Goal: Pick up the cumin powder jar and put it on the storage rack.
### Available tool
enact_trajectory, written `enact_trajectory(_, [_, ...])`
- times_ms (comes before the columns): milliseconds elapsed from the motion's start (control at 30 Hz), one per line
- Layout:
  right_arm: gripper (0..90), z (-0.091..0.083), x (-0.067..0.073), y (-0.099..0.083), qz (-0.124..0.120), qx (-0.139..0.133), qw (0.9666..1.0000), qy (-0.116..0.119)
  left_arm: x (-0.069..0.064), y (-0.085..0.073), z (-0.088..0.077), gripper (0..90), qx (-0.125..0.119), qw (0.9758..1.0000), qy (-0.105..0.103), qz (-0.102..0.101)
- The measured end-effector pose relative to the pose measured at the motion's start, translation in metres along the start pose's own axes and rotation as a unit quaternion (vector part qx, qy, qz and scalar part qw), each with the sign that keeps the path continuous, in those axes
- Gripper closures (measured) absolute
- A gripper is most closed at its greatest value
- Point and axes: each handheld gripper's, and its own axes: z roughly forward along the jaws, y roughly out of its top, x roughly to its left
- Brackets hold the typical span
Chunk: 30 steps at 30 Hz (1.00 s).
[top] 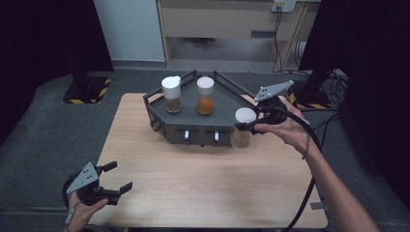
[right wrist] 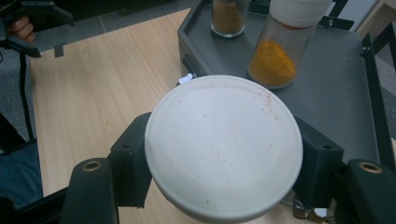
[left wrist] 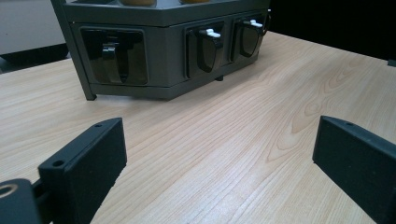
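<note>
Jar pinched beside rack.
Right tongs point(top: 245, 126) clamping upright white-lidded jar point(top: 242, 126) just off grey rack point(top: 193, 128); left tongs point(top: 115, 180) spread, far away.

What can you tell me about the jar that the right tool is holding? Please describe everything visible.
The jar is a clear, glass-like spice jar with a round white lid, lightly dusted with reddish specks. Its contents cannot be made out. It stands upright, gripped just under the lid between both jaws of the right tool. It is just in front of the grey rack's right front corner, over the wooden table; whether its base touches the table is unclear.
</note>
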Motion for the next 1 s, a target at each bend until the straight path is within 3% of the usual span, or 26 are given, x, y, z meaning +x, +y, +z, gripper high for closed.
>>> enact_trajectory(400, [34.3, 0.005, -0.015, 0.027, 0.017, -0.009, 0.9993, -0.032, 0.0, 0.0, 0.0, 1.9, 0.001, 1.0, 0.0, -0.001])
enact_trajectory(1000, [34.2, 0.035, -0.045, 0.054, 0.056, -0.005, 0.9947, -0.086, 0.001, 0.0, 0.0, 1.9, 0.002, 1.0, 0.001, 0.0])
